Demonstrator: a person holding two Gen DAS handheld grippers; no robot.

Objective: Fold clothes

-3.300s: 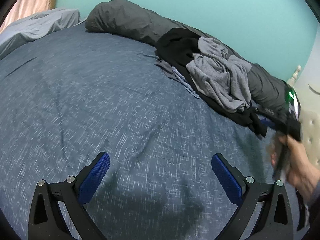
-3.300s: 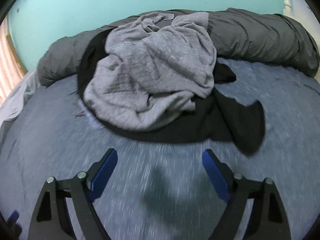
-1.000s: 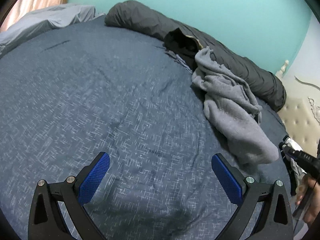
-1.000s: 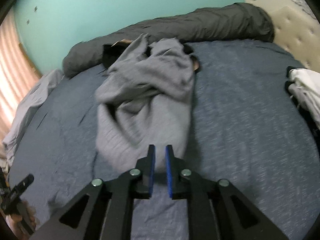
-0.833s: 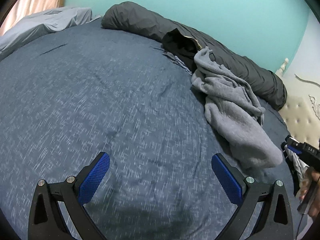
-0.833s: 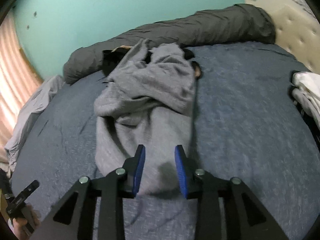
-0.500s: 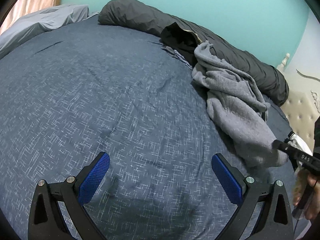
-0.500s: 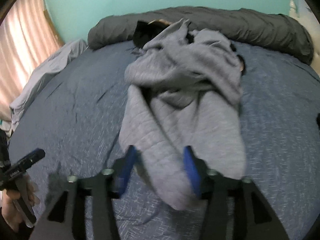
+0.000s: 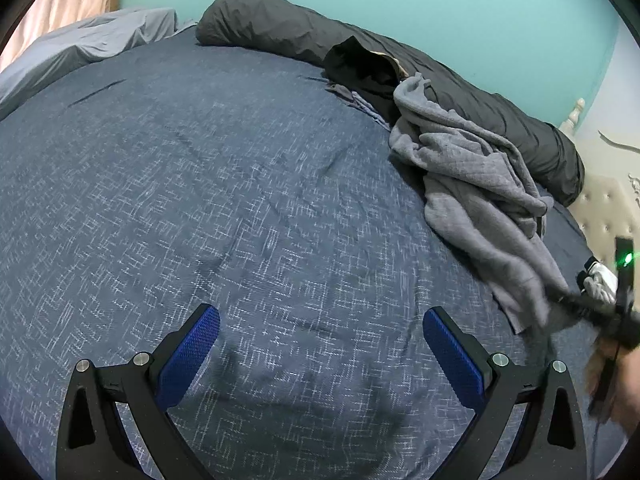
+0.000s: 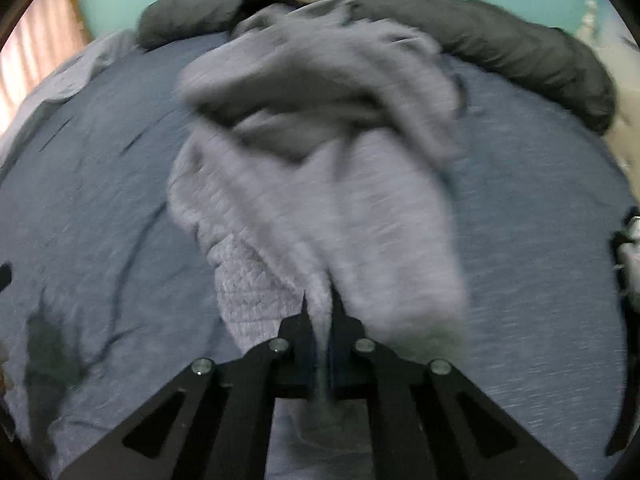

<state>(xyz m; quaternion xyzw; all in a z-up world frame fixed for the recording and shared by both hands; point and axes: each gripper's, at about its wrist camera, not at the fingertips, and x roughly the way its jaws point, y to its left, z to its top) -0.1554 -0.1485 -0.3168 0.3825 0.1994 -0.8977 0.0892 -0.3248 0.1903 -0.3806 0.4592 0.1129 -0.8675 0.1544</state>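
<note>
1. While the right tool (image 10: 320, 312) has just been closing, its jaws now pinch the near edge of the grey garment (image 10: 320, 152), with cloth bunched between the pads.
2. The grey garment stretches from the tool toward twelve o'clock across the blue bedspread (image 10: 100, 200), its far end against the dark rolled duvet (image 10: 520, 52).
3. The left tool (image 9: 320, 344) stands wide open above bare bedspread, nothing between its blue pads (image 9: 192, 356).
4. In the left view, the garment lies at two o'clock, and the right tool grips its near end at three o'clock.
5. A black garment (image 9: 360, 68) lies at one o'clock beyond it.
</note>
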